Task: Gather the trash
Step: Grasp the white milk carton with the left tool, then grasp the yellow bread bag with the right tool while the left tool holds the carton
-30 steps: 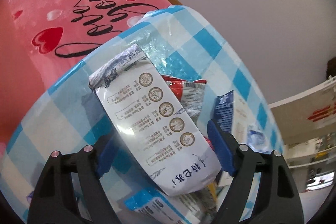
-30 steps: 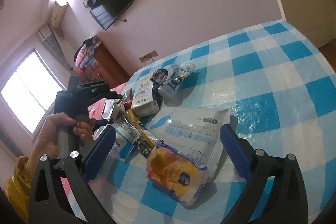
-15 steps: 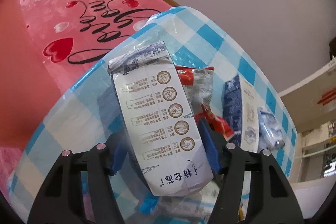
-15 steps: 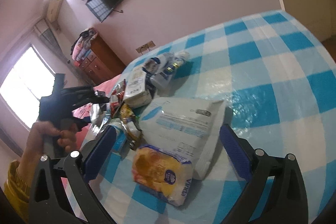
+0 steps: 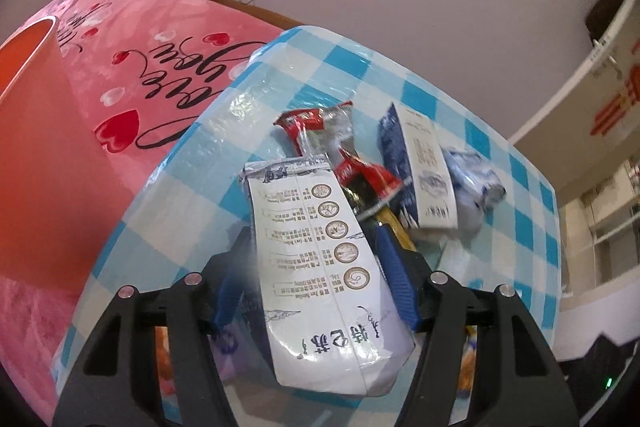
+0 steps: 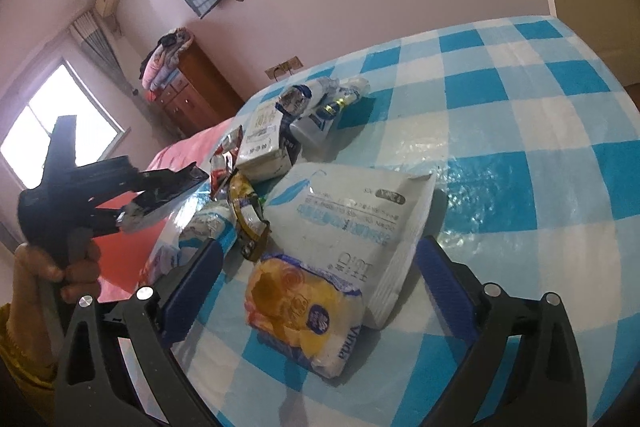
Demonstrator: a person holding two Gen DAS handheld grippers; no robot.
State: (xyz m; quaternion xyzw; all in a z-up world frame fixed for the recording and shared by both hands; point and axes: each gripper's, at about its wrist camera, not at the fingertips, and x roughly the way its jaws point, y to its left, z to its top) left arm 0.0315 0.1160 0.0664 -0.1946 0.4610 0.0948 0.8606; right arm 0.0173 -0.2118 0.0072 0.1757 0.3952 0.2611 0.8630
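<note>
My left gripper (image 5: pixel 316 275) has just been closing and its blue ribbed fingers (image 5: pixel 394 273) now pinch a flat, crinkly white wrapper (image 5: pixel 320 267), lifted above the glossy checked table (image 5: pixel 500 163). My right gripper (image 6: pixel 320 283) hangs spread wide over a puffy yellow packet (image 6: pixel 304 311).

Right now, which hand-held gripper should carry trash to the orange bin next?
Left. The left hand-held gripper already clamps the white wrapper, and the orange bin sits beside it. The right hand-held gripper is open and empty over the yellow packet.
</note>
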